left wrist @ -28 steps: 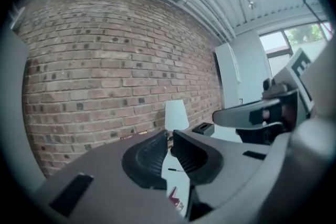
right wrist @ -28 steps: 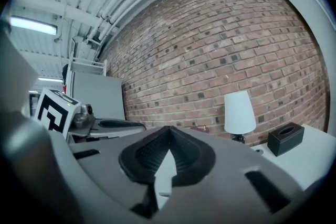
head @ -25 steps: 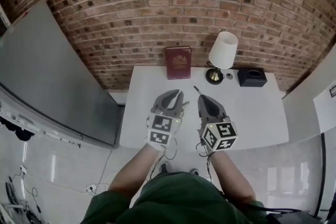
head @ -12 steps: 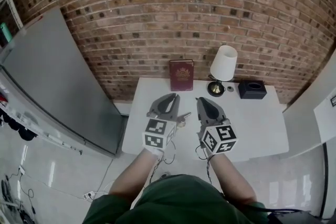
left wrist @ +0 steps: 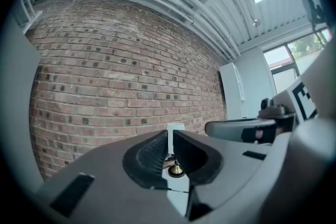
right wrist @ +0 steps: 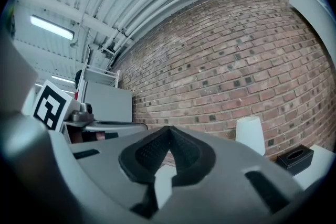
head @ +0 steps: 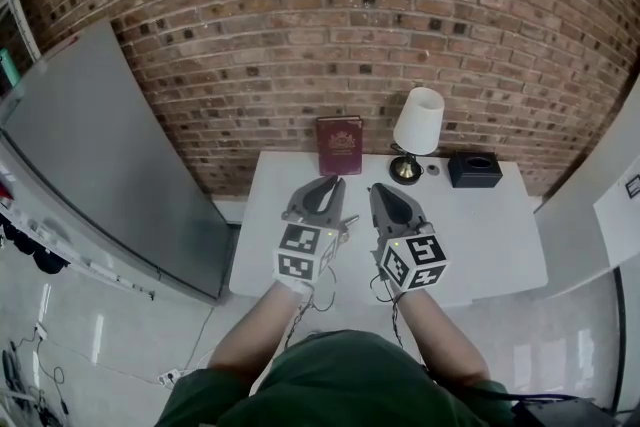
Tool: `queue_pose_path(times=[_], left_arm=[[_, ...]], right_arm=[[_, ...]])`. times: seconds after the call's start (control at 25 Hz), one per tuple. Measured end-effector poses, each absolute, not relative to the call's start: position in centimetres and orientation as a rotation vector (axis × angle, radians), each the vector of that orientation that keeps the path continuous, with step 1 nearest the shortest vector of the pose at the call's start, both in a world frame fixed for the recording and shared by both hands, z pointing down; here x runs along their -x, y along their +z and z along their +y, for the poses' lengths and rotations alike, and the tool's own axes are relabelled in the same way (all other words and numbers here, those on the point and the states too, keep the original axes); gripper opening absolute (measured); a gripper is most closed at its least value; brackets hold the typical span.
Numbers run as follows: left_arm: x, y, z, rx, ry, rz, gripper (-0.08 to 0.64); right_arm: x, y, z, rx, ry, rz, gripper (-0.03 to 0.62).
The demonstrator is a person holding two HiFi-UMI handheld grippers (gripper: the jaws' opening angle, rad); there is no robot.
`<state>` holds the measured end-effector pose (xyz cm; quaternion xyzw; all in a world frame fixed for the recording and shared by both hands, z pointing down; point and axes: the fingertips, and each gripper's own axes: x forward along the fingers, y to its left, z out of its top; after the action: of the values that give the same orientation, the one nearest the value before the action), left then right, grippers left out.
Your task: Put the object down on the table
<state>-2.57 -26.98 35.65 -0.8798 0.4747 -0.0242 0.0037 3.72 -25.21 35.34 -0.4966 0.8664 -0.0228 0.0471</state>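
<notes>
The object is in neither gripper, so it seems already down somewhere on the table [head: 480, 225], with the left gripper [head: 334, 181] open just a crack, the right gripper [head: 376, 188] at its 3 o'clock squeezed shut, and next both only need lifting away.

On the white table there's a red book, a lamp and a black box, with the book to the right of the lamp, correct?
No: the book stands to the left of the lamp, as the head view shows. The rest is right.

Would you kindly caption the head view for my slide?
Left claw and right claw over a white table with book, lamp and box.
</notes>
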Motion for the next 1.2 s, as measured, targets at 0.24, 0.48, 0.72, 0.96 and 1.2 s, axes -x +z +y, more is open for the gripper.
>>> queue_pose_path(times=[0.24, 0.48, 0.72, 0.96, 1.2], left_arm=[[2.5, 36.1, -27.2, 2.764, -0.088, 1.487, 0.029], [2.7, 36.3, -27.8, 2.768, -0.089, 1.5, 0.029], [2.9, 36.3, -28.0, 2.76, -0.087, 1.51, 0.029], [2.9, 36.9, -28.1, 2.762, -0.105, 1.516, 0.029], [3.2, 37.6, -28.1, 2.768, -0.121, 1.539, 0.029]], right_arm=[[-3.3, 35.4, -25.1, 1.477, -0.08, 2.635, 0.003], [-3.4, 35.5, -25.5, 1.488, -0.071, 2.631, 0.002], [-3.6, 35.7, -25.6, 1.486, -0.071, 2.632, 0.002], [-3.5, 36.0, -25.7, 1.477, -0.075, 2.638, 0.002], [-3.7, 36.7, -25.5, 1.464, -0.107, 2.629, 0.002]])
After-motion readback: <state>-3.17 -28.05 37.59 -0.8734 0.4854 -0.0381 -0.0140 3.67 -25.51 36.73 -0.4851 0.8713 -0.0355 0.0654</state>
